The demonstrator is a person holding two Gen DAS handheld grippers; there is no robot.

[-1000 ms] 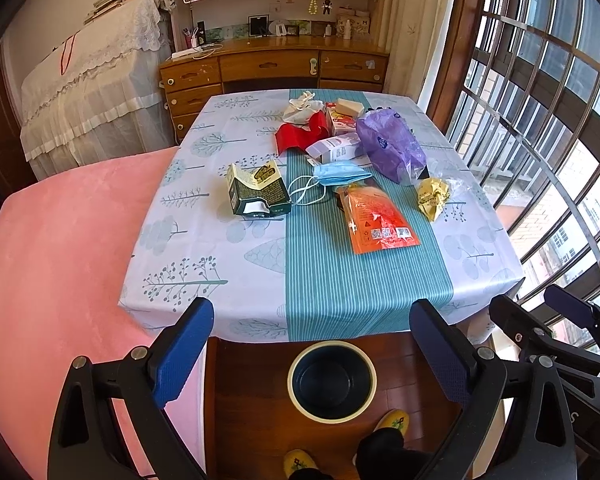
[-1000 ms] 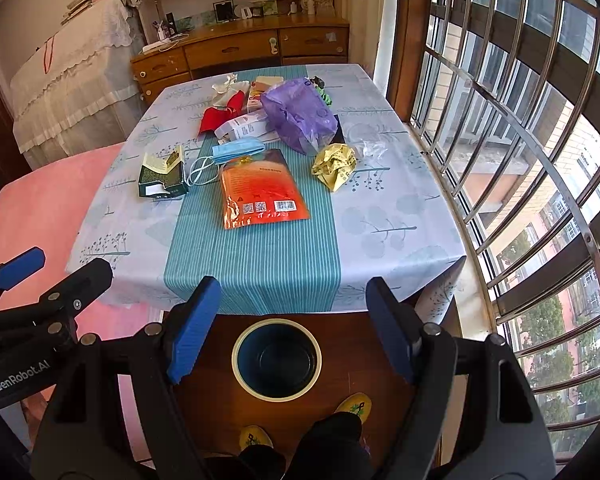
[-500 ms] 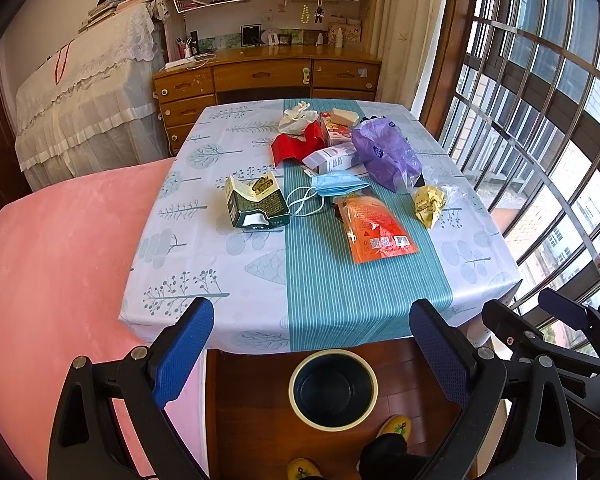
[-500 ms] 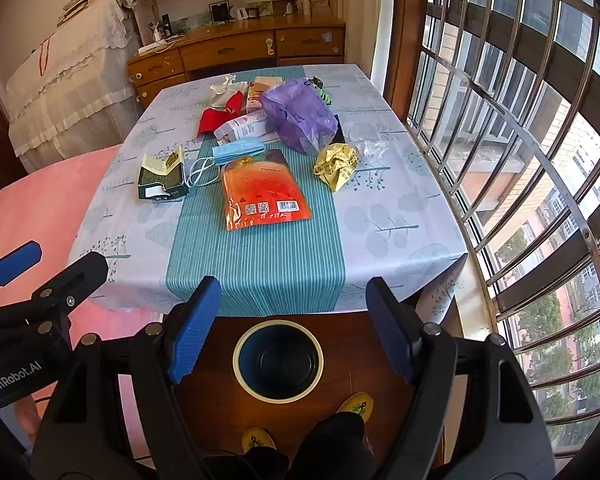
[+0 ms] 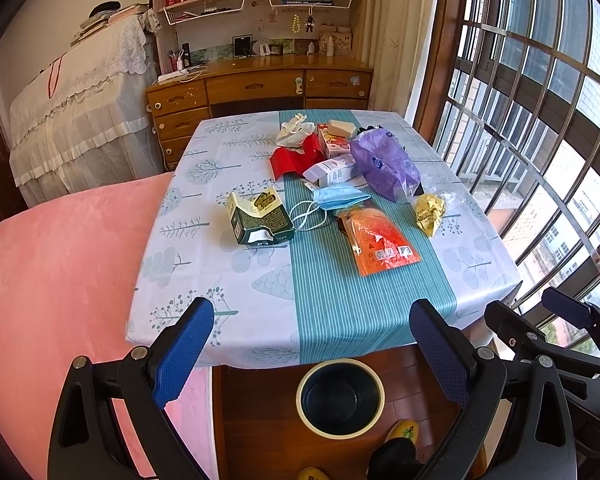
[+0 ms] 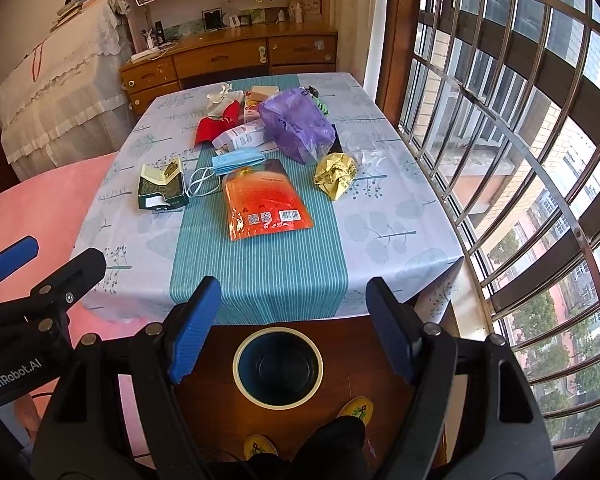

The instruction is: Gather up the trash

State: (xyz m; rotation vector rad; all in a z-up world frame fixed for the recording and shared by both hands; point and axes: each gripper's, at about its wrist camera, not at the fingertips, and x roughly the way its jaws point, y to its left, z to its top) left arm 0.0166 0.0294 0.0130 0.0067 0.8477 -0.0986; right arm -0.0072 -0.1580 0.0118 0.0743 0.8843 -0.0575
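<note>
Opening step: nothing picked up yet
Left gripper (image 5: 311, 345) and right gripper (image 6: 293, 321) wide, empty, above bin (image 6: 278, 366); next, reaching beyond bin for orange packet (image 6: 265, 204)

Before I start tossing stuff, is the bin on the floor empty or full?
Empty: the bin shows only its bare dark bottom in both views.

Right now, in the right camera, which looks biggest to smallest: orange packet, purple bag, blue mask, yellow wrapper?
1. Orange packet and purple bag: too alike to rank, and the packet lies nearer.
2. Blue mask and yellow wrapper: also look alike.
</note>
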